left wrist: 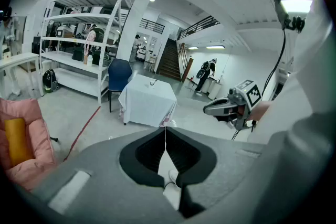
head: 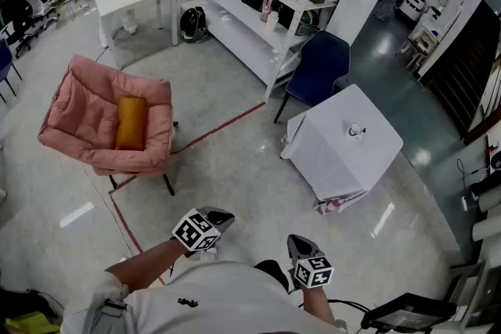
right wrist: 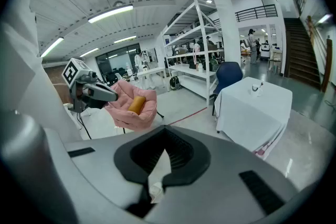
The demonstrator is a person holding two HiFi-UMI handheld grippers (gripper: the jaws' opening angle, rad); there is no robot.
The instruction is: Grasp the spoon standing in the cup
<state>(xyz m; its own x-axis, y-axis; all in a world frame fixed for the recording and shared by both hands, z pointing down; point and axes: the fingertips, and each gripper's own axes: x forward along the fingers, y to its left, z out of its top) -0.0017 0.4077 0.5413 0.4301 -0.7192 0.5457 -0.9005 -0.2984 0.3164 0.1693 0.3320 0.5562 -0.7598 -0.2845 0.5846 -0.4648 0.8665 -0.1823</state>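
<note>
A small cup with a spoon standing in it (head: pixel 356 130) sits on top of a table draped in a white cloth (head: pixel 344 156), a few steps ahead and to the right. The cup (left wrist: pixel 153 82) looks tiny in the left gripper view, and the cup (right wrist: pixel 255 88) also shows in the right gripper view. Both grippers are held low near the person's body, far from the table. My left gripper (head: pixel 221 216) is shut and empty, jaws meeting (left wrist: pixel 165 128). My right gripper (head: pixel 298 242) is shut with nothing between its jaws (right wrist: pixel 164 127).
A pink folding chair (head: pixel 86 117) with an orange cushion (head: pixel 131 122) stands to the left. A blue chair (head: pixel 321 66) is behind the draped table. White shelving (head: pixel 250 4) and a white desk (head: pixel 133 0) lie further back. Red tape (head: pixel 223 129) lines the floor.
</note>
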